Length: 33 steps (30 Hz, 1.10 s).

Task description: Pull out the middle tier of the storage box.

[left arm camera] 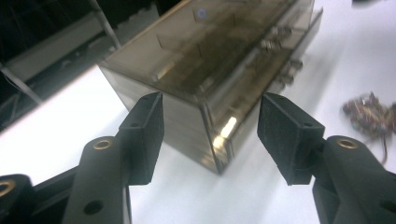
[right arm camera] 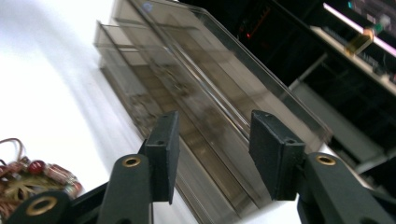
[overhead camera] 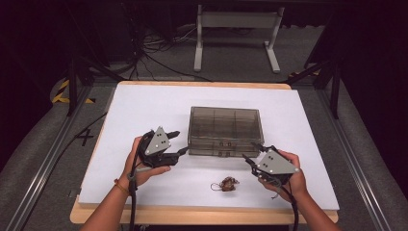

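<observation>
Both grippers, left and right, are standing released, nothing between the jaws. Box is sitting mid-table, lid down. Looking rigid, slick, light; best pinching the near corners.

Lighting: overhead, bright on the white table; surroundings dark. Soft shadows beneath the smoked plastic box. Glare spot on its corner, left gripper view. Right gripper view motion-blurred.
</observation>
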Available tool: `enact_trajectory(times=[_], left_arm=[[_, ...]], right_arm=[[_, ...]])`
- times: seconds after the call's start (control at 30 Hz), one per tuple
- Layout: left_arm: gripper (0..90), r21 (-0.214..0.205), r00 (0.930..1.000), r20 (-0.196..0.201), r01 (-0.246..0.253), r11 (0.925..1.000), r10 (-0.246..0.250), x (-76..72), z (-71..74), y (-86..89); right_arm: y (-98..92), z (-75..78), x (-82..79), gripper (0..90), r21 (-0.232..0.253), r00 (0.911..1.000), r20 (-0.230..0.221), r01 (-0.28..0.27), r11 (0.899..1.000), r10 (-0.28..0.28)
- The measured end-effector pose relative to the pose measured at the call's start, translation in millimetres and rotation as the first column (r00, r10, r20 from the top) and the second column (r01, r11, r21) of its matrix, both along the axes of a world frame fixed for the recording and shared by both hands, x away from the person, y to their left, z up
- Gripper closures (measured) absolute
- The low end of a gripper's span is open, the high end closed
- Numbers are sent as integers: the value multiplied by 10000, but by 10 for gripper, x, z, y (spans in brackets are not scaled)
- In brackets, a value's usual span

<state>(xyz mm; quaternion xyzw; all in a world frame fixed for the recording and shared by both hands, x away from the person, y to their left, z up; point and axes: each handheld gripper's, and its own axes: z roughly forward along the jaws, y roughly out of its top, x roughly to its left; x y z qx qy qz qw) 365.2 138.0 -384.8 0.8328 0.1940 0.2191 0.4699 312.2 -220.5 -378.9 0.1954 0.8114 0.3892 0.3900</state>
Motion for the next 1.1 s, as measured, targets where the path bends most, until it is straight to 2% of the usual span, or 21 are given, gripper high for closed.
enact_trajectory(times=[0.07,0.13,0.17,0.23,0.33,0.37,0.43,0.6,0.67,0.73,0.97,1.1], left_arm=[[388,78,9999,-164,37,10000,-35,-3,-91,-6],[412,0,9981,-587,196,9998,-196,15,-232,-28],[436,0,9981,-587,196,9998,-196,15,-232,-28],[442,106,9959,-850,328,9994,-318,36,-316,-60],[467,196,9916,-1238,409,9990,-382,84,-430,-118],[474,241,9895,-1393,425,9988,-388,102,-462,-135],[489,403,9885,-1457,468,9981,-405,129,-502,-165],[516,409,9871,-1566,408,9983,-339,149,-541,-175],[533,449,9873,-1530,506,9977,-432,143,-549,-188],[537,557,9881,-1470,539,9970,-452,145,-549,-205],[527,554,9869,-1512,655,9963,-564,143,-548,-221],[522,563,9869,-1495,698,9960,-607,136,-542,-212]], right_arm=[[-113,-7,25,513,151,9994,-245,261,9995,-257],[-271,-61,48,493,718,9962,-599,667,9952,-624],[-341,-103,54,490,1009,9948,-730,783,9918,-711],[-378,-128,63,487,1117,9939,-811,832,9903,-743],[-483,-212,101,464,1138,9886,-1319,876,9896,-723],[-511,-242,120,466,1325,9850,-1574,918,9869,-705],[-539,-304,157,471,1513,9786,-1949,970,9837,-665],[-522,-433,232,484,1238,9650,-2546,976,9875,-635],[-499,-469,251,502,981,9622,-2647,926,9909,-637],[-482,-484,261,512,973,9604,-2745,764,9923,-471],[-421,-499,257,522,851,9613,-2751,408,9955,-159],[-419,-494,257,540,836,9620,-2725,432,9956,-188]])
